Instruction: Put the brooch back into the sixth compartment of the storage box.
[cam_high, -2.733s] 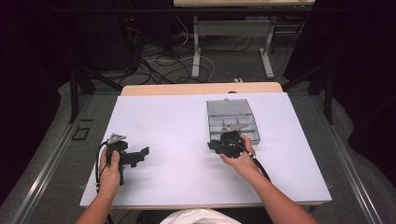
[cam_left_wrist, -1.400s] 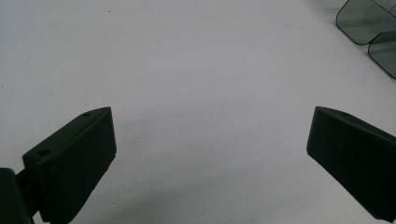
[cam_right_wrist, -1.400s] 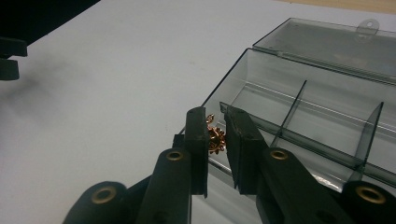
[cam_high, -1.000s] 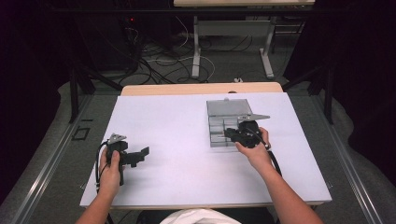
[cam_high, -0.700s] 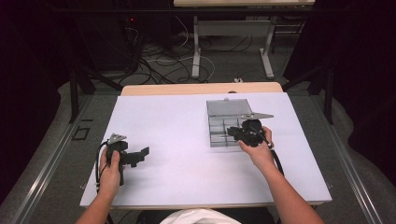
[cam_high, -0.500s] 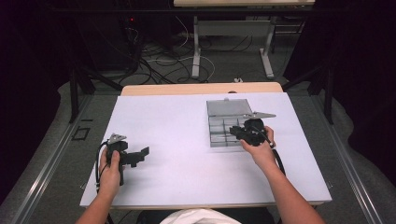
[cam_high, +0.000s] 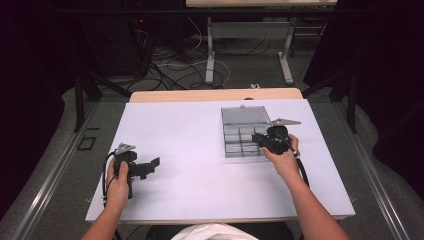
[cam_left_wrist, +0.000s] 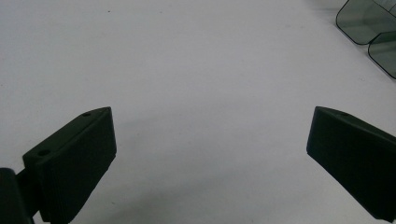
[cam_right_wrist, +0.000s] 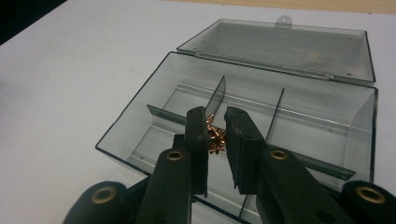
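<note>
Tongs, right (cam_right_wrist: 216, 135): closed on small copper-coloured metal rings (cam_right_wrist: 215, 138), held over middle compartment of clear smoked-plastic divided box (cam_right_wrist: 140, 122); release is judged outstanding. Tongs, left (cam_left_wrist: 208, 154): wide open, nothing gripped, rested on white bench (cam_left_wrist: 187, 56).

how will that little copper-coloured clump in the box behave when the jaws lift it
The copper clump looks like a tangle of tiny loose metal pieces, so it probably weighs little and may shed bits when lifted. The right gripper has its jaws close around it; grip looks partial. The compartment box walls should catch strays.
</note>
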